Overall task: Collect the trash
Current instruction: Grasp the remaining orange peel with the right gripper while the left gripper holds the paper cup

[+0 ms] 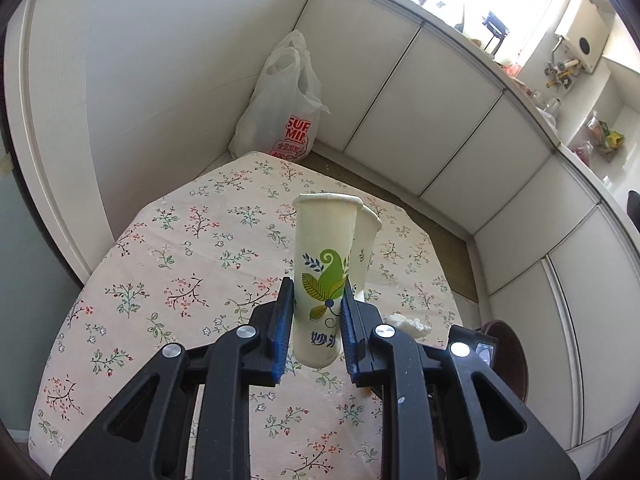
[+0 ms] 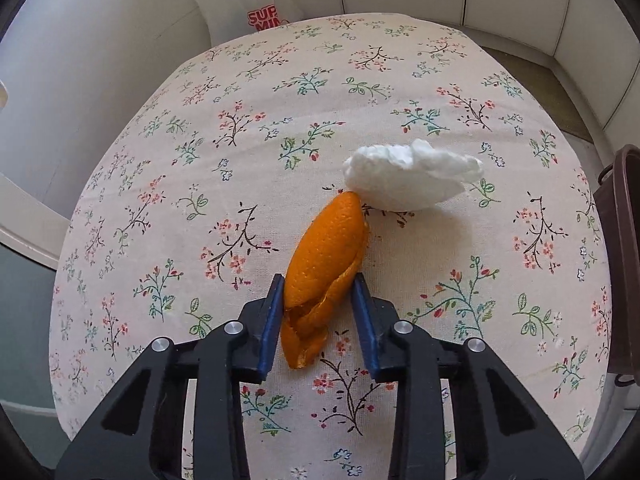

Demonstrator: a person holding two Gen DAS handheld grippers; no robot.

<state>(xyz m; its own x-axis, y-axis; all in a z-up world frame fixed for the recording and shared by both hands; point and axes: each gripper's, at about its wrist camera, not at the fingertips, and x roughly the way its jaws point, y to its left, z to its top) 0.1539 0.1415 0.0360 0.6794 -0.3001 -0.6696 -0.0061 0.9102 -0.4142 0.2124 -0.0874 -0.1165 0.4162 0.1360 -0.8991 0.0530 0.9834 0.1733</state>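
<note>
**Both grippers loaded: cup left, peel right**

Landmark: round table with pink floral cloth.

Left gripper: blue pads pinching a tall cream paper cup with green leaf print, squeezed flat between them, rim pointing away from the camera. The cup is lifted clear above the table, roughly over its middle. A second cream paper cup sits just behind the first, touching or nested against it; can't tell which, or whether it's held.

Right gripper: jaws narrowed onto a curled orange citrus peel. Left pad presses on the peel, right pad is at its edge. The peel lies on the table near centre, with its far tip touching a crumpled white tissue that sits a bit further toward the far right of the table.

White plastic shopping bag with red lettering stands on the floor past the table's far edge, against the wall corner. Dark brown container sits off the table's right edge.
</note>
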